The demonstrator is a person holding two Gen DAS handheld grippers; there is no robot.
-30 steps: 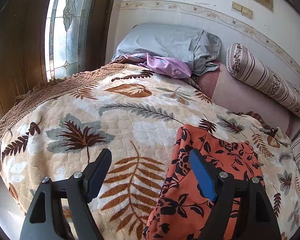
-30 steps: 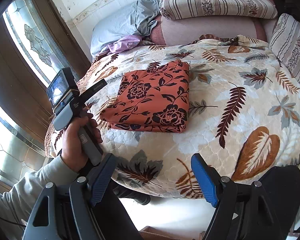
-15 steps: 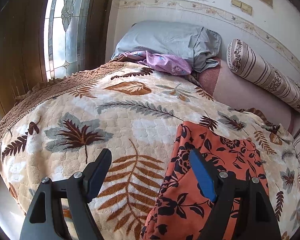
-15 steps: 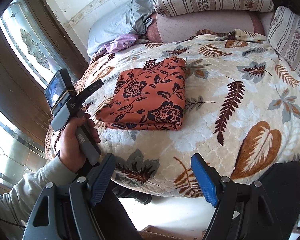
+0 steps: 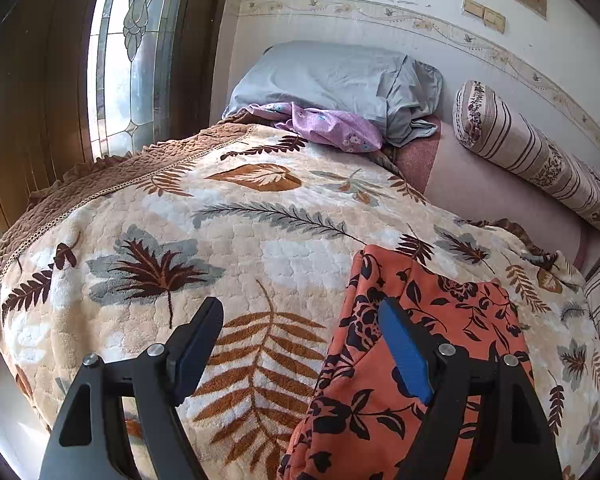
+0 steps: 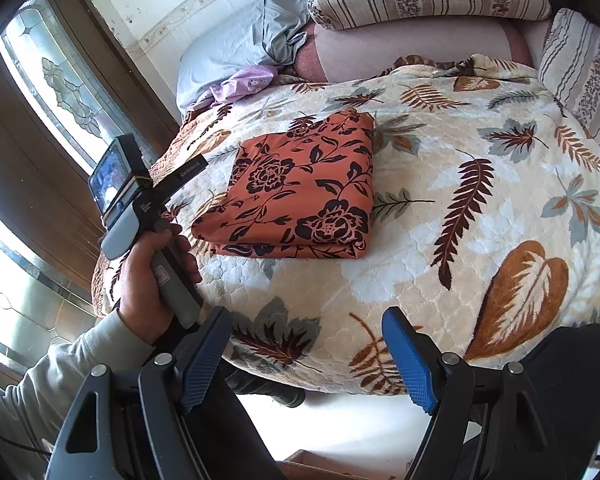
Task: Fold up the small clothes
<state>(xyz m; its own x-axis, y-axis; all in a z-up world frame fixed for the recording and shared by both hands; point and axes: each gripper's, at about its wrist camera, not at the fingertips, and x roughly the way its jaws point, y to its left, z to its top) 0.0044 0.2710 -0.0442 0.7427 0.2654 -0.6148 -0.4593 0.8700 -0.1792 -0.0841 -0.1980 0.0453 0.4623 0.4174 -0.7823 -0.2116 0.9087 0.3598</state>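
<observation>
An orange cloth with black flowers [image 6: 308,192] lies folded into a flat rectangle on the leaf-patterned blanket [image 6: 480,208]. My left gripper [image 5: 298,312] hangs open just above the blanket. Its right finger [image 5: 404,352] stands in front of the cloth's [image 5: 472,312] left edge, and nothing is between the pads. A hand [image 6: 148,276] in a light sleeve holds that tool's handle at the cloth's near left corner. My right gripper [image 6: 304,320] is open and empty off the bed's near edge, well short of the cloth.
A grey pillow [image 5: 332,76], a crumpled purple garment [image 5: 328,124] and a striped bolster [image 5: 532,152] lie at the head of the bed. A leaded window [image 5: 132,60] is at the left. A cardboard box [image 6: 300,466] sits on the floor below.
The right wrist view has drifted slightly. Both grippers stay open, and the folded cloth has not moved.
</observation>
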